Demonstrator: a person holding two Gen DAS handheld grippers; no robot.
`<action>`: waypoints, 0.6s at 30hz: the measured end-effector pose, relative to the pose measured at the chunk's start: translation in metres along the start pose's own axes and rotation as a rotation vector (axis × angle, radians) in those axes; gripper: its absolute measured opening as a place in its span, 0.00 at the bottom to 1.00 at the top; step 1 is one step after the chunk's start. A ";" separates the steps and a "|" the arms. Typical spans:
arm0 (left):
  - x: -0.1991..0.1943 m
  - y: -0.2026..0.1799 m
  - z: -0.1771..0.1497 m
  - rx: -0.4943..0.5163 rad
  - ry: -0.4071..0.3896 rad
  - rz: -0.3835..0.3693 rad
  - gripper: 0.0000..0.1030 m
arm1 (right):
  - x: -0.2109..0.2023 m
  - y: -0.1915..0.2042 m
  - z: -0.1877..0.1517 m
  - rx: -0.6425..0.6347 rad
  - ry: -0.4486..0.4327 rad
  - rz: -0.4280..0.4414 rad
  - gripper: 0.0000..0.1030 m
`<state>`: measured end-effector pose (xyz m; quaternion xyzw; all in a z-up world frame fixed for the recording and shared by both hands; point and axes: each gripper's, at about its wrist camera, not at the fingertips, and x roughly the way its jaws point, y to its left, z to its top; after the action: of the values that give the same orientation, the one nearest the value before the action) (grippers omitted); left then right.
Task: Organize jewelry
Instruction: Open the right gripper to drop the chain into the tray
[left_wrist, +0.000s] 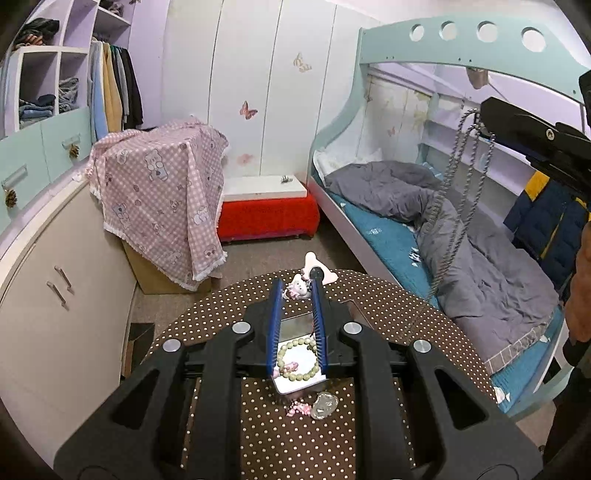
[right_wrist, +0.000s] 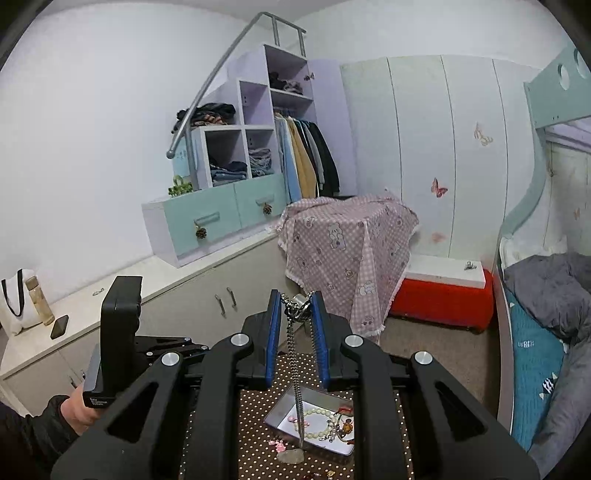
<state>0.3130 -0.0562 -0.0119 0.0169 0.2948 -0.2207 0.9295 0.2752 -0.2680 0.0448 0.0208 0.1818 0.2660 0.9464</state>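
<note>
My right gripper (right_wrist: 297, 303) is shut on a long silver bead chain (right_wrist: 295, 369), pinching it with a metal ring at the fingertips. The chain hangs down to a metal tray (right_wrist: 280, 410) on the brown dotted tablecloth (right_wrist: 258, 424). In the left wrist view the same chain (left_wrist: 450, 192) dangles from the upper right. My left gripper (left_wrist: 297, 291) is shut above the tray (left_wrist: 295, 323), which holds a pale green bead bracelet (left_wrist: 297, 360). A small dark knob (left_wrist: 316, 274) shows at its right fingertip; I cannot tell if it is held. A clear stone (left_wrist: 324, 405) and pink charms (left_wrist: 299, 409) lie beside the tray.
A white bone-shaped piece (left_wrist: 314, 264) and a small white figure (left_wrist: 297, 290) sit at the table's far edge. Beyond are a bunk bed (left_wrist: 480, 258) with a grey duvet, a pink checked cover (left_wrist: 162, 195), a red bench (left_wrist: 266, 218) and a low cupboard (right_wrist: 110, 288). A hand (right_wrist: 79, 406) grips the left tool.
</note>
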 end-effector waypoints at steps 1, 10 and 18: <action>0.004 0.000 0.001 -0.001 0.007 -0.002 0.15 | 0.005 -0.004 -0.001 0.008 0.010 -0.003 0.15; 0.053 0.001 -0.011 -0.007 0.132 -0.005 0.27 | 0.049 -0.025 -0.034 0.096 0.136 -0.016 0.16; 0.046 0.027 -0.023 -0.103 0.074 0.102 0.89 | 0.058 -0.051 -0.064 0.222 0.159 -0.140 0.93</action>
<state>0.3456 -0.0462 -0.0593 -0.0077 0.3386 -0.1567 0.9277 0.3239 -0.2854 -0.0414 0.0916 0.2855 0.1785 0.9371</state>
